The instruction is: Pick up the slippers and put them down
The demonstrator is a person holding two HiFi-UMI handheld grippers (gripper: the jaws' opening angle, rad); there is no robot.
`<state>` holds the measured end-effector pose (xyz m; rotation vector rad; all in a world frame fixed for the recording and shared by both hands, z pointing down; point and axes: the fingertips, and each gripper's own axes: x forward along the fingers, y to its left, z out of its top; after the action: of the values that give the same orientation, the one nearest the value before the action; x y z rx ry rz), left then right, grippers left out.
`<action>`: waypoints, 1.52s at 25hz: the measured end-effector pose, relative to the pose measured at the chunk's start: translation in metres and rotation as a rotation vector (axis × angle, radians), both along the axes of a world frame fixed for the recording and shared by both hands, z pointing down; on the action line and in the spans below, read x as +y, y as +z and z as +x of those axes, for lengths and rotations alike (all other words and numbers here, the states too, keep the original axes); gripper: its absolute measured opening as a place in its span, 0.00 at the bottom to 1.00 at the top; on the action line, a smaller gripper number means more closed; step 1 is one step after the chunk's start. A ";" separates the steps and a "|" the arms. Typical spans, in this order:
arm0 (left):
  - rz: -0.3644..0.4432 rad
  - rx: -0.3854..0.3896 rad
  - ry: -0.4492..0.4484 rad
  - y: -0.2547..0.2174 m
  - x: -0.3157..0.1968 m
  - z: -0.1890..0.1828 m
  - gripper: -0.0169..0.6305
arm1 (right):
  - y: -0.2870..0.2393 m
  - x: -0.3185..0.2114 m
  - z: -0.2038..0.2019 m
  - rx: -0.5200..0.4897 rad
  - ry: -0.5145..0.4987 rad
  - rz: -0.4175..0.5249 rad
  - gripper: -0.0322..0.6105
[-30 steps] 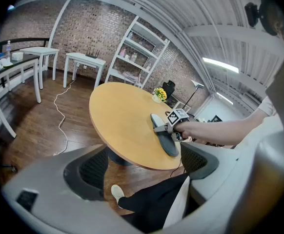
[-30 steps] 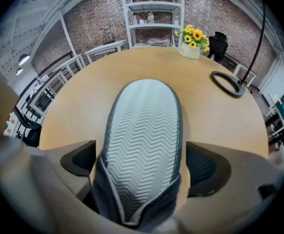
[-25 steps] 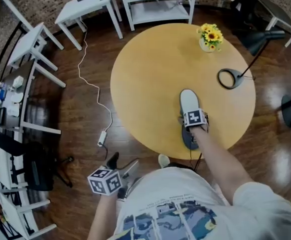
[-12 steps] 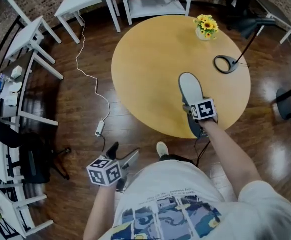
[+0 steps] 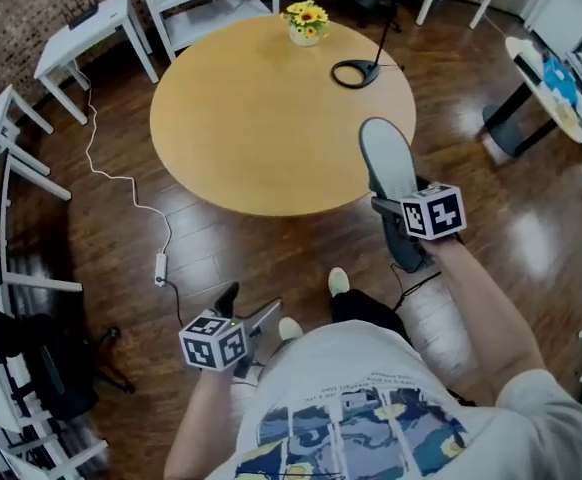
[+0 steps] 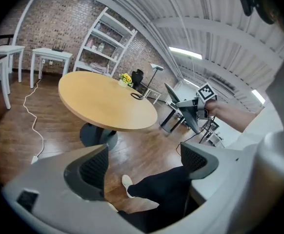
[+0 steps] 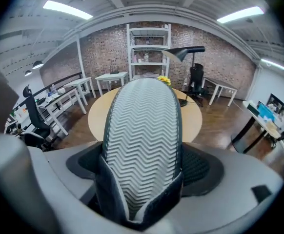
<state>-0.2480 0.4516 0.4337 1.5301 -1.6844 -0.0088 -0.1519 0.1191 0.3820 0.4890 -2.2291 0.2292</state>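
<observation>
Left gripper (image 5: 247, 314) hangs low, jaws apart; outstretched right gripper (image 5: 399, 206) clamps a slipper (image 5: 385, 156).

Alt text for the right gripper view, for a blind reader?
The right gripper clamps a slipper, its grey zigzag sole facing the camera. Behind it stand a round wooden table and white shelves against a brick wall.

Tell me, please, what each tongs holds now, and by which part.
The right tongs grip the slipper by its two sides, near the end closer to the hand. The left tongs are open and hold nothing.
</observation>
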 end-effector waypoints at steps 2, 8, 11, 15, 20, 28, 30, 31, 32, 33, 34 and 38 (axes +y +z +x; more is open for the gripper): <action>-0.019 -0.028 0.084 -0.004 -0.028 0.016 0.74 | 0.004 -0.035 0.061 -0.001 0.122 -0.005 0.82; -0.118 -0.077 0.279 0.010 -0.176 0.090 0.74 | 0.057 -0.182 0.235 -0.006 0.417 -0.080 0.82; -0.167 -0.059 0.428 0.028 -0.293 0.171 0.74 | 0.117 -0.268 0.321 -0.005 0.564 -0.146 0.82; -0.273 -0.072 0.651 0.096 -0.414 0.286 0.74 | 0.244 -0.367 0.422 0.043 0.712 -0.209 0.82; -0.386 -0.141 0.795 0.241 -0.517 0.374 0.74 | 0.469 -0.456 0.490 0.082 0.820 -0.285 0.82; -0.525 -0.057 0.868 0.447 -0.564 0.429 0.74 | 0.833 -0.492 0.495 0.086 0.874 -0.463 0.82; -0.556 -0.039 0.881 0.489 -0.566 0.433 0.74 | 0.911 -0.495 0.498 0.097 0.885 -0.492 0.82; -0.567 -0.031 0.891 0.509 -0.566 0.436 0.74 | 0.943 -0.500 0.500 0.097 0.892 -0.498 0.82; -0.579 -0.023 0.900 0.528 -0.565 0.439 0.74 | 0.969 -0.505 0.501 0.093 0.897 -0.502 0.82; -0.591 -0.013 0.907 0.545 -0.563 0.441 0.74 | 0.991 -0.508 0.501 0.087 0.899 -0.507 0.82; -0.600 -0.006 0.913 0.560 -0.561 0.442 0.74 | 1.008 -0.509 0.499 0.081 0.898 -0.513 0.84; -0.610 0.013 0.928 0.588 -0.555 0.448 0.74 | 1.036 -0.502 0.495 0.086 0.870 -0.525 0.87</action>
<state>0.2000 -0.1033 1.0217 1.6484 -0.7150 0.8860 0.3435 -0.3829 1.4179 1.1068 -1.6457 1.1737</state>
